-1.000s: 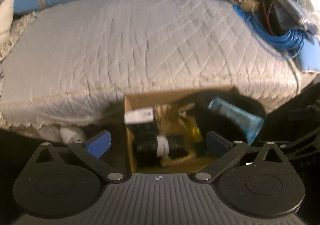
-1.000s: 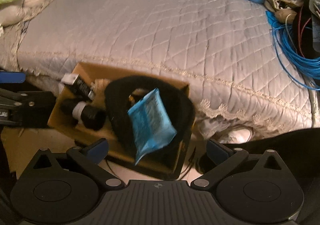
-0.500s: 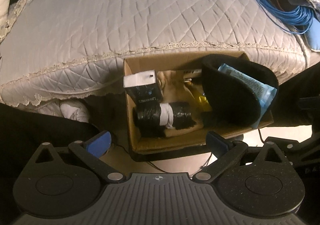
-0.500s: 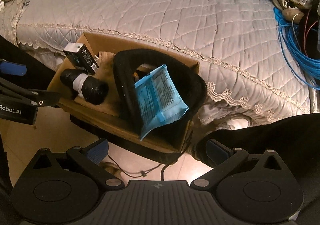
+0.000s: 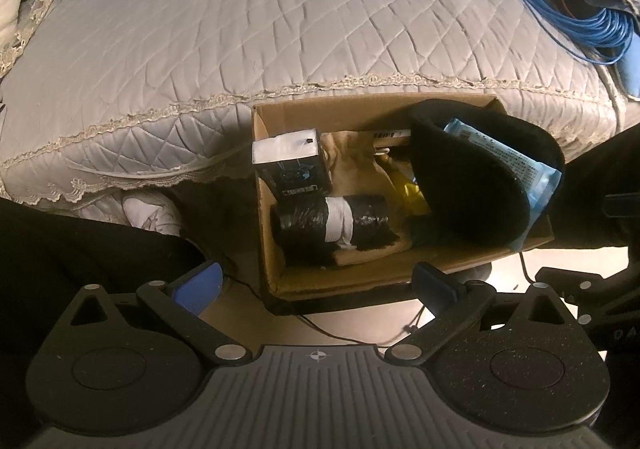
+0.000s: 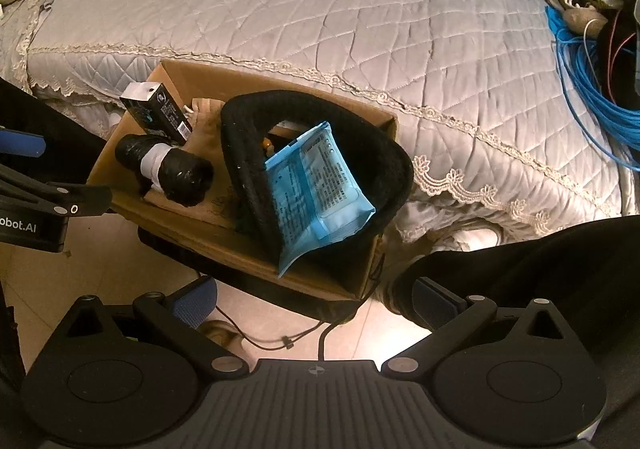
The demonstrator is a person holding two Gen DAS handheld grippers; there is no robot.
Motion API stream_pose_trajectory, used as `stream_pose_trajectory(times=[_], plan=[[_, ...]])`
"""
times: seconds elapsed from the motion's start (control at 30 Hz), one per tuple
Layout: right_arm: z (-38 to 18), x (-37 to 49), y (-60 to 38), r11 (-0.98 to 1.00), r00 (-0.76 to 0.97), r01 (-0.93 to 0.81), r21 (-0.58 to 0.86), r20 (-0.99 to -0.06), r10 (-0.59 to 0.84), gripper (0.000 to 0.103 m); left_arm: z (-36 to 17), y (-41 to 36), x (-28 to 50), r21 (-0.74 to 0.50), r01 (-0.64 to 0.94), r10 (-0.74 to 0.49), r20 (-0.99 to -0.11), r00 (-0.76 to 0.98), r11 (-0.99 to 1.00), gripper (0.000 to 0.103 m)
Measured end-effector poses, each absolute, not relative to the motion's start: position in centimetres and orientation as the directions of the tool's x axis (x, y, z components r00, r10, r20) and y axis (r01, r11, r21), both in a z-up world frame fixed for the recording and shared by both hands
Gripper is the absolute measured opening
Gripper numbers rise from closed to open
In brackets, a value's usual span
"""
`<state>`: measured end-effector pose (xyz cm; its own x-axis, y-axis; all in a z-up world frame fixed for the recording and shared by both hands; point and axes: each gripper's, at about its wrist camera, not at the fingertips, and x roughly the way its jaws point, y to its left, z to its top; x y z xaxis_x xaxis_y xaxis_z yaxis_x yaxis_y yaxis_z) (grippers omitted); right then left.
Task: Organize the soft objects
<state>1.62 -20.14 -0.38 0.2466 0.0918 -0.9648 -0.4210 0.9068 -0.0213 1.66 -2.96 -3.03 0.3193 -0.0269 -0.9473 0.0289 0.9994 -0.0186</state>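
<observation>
Tongs (image 5: 316, 287) agape above box (image 5: 360, 281), perhaps blocked by cap (image 5: 476, 185).

Both your grippers are wide open and holding nothing: left gripper (image 5: 316, 283) low center in its own view, right gripper (image 6: 316, 299) the same, with the left one poking in at the right view's left edge

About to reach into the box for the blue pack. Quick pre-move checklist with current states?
1. Left hand-held gripper open and empty: ok.
2. Right hand-held gripper open and empty: ok.
3. Blue pack exposed, sticking out of the black fabric holder: ok.
4. Both grippers clear of the cardboard box: ok.
5. Cord on the floor below the box, snag risk: cannot tell.
</observation>
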Motion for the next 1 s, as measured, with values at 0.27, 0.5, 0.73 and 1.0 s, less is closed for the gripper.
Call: stream_pose_trajectory(times=[0.27, 0.5, 0.73, 1.0], plan=[[-0.36, 1.62, -20.12, 0.906, 0.246, -0.423, -0.023, -0.965, 0.091, 0.103, -3.07, -2.93, 1.64, -0.018, 0.028, -0.026, -0.948, 0.318, 0.999, 0.103], [-0.44, 1.55, -19.95, 0.904, 0.246, -0.426, -0.027, -0.965, 0.087, 0.103, -3.17, -2.84, 1.73, -0.012, 0.031, -0.021, -0.95, 0.312, 0.999, 0.103], [-0.51, 1.52, -19.9, 0.904, 0.245, -0.427, -0.028, -0.966, 0.086, 0.103, -3.25, -2.7, 1.75, -0.01, 0.025, -0.017, -0.952, 0.305, 1.0, 0.103], [-0.54, 1.51, -19.84, 0.903, 0.244, -0.428, -0.029, -0.966, 0.085, 0.103, -3.26, -2.67, 1.77, -0.008, 0.022, -0.015, -0.952, 0.305, 1.0, 0.103]])
